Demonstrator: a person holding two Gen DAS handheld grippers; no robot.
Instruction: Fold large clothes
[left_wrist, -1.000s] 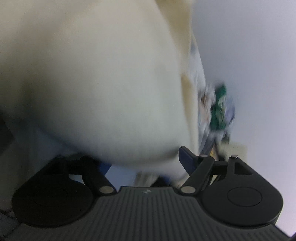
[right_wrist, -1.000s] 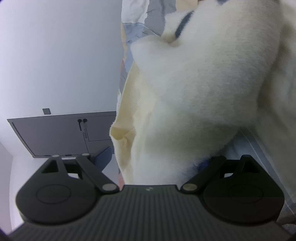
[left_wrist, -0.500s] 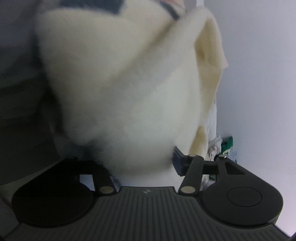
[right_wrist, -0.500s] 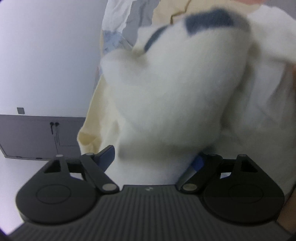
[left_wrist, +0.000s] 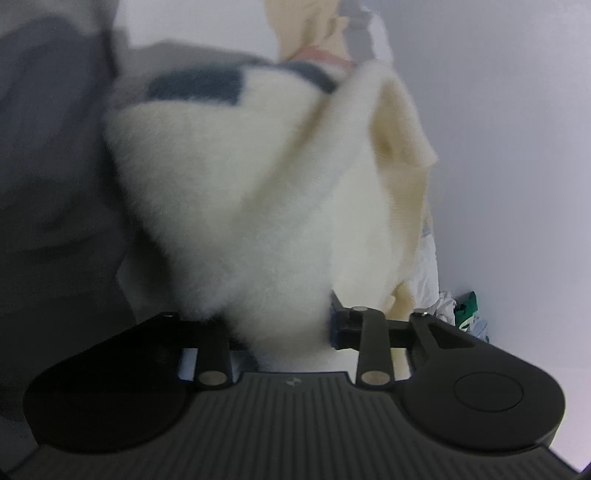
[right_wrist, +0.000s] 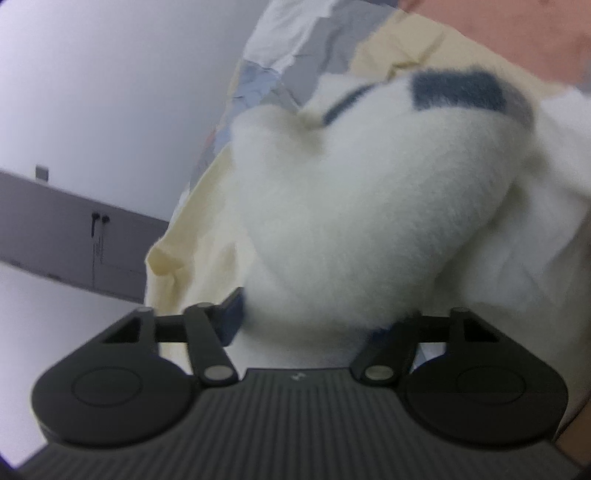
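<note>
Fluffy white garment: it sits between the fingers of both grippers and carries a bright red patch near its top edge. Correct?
Not quite. The patch on the fluffy white garment is dark blue, not red, as the right wrist view shows. The garment does sit between the fingers of both closing grippers.

Fluffy white garment (left_wrist: 258, 206) with navy patch (right_wrist: 458, 92); pale yellow cloth (right_wrist: 207, 229); grey cabinet (right_wrist: 55, 236).

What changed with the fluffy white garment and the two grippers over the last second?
Both grippers narrowed around the fluffy white garment: the left gripper and right gripper are closing with a bunch of fleece between their fingers. The blue patch came into view as the cloth bunched. The cream lining still hangs alongside, and the grey cabinet stays behind.
</note>
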